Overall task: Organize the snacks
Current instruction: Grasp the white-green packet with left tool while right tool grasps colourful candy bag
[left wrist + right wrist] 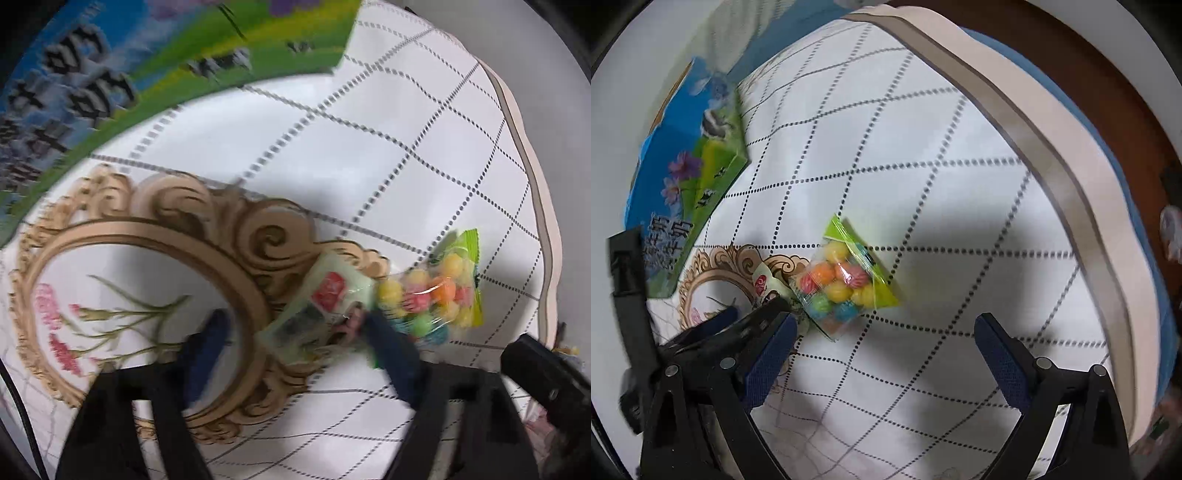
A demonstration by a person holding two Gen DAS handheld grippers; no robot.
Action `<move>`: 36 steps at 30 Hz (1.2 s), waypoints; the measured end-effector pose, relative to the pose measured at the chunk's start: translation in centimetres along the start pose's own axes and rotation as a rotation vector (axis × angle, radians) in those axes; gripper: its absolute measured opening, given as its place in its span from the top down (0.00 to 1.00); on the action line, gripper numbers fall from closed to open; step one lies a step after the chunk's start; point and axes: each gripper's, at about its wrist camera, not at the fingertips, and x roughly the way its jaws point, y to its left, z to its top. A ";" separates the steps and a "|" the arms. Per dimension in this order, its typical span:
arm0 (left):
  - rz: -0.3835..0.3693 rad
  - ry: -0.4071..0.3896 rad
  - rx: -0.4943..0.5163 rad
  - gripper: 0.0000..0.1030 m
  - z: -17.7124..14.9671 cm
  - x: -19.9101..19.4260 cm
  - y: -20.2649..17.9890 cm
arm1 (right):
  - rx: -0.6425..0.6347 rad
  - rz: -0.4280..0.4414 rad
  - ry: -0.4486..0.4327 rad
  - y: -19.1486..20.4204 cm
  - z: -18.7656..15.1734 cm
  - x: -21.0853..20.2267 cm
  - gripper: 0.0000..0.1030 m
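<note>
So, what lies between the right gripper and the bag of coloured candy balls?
Only bare checked tablecloth. The right wrist view shows a short empty stretch from the right gripper to the candy bag.

In the right wrist view, the surface (pixel 923 155) lies bare across the centre and right of the frame, giving open room up to its trimmed edge at the upper right. The blue and green carton (pixel 683 166) stands as a wall at the upper left. The candy bag (pixel 842 280) lies at the centre, touching a pale snack packet (pixel 764 286) on its left, with the left tongs (pixel 753 314) crowding that side. The right tongs (pixel 886 354) stand wide apart over bare cloth. In the left wrist view, bare cloth at the upper right offers passage.
</note>
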 end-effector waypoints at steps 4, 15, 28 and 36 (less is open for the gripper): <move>0.034 -0.011 0.031 0.54 -1.0 -0.2 -0.5 | 0.041 0.021 0.011 0.0 0.1 1.4 0.12; 0.039 0.014 -0.144 0.54 -6.7 -0.6 7.5 | 0.162 0.063 0.079 4.0 1.7 7.8 0.20; -0.097 0.071 -0.303 0.51 -10.6 2.3 11.6 | -0.639 -0.287 0.089 15.2 -2.9 10.3 0.44; -0.107 0.076 -0.317 0.46 -10.0 2.5 12.0 | -0.539 -0.230 0.105 14.4 -2.2 9.6 0.40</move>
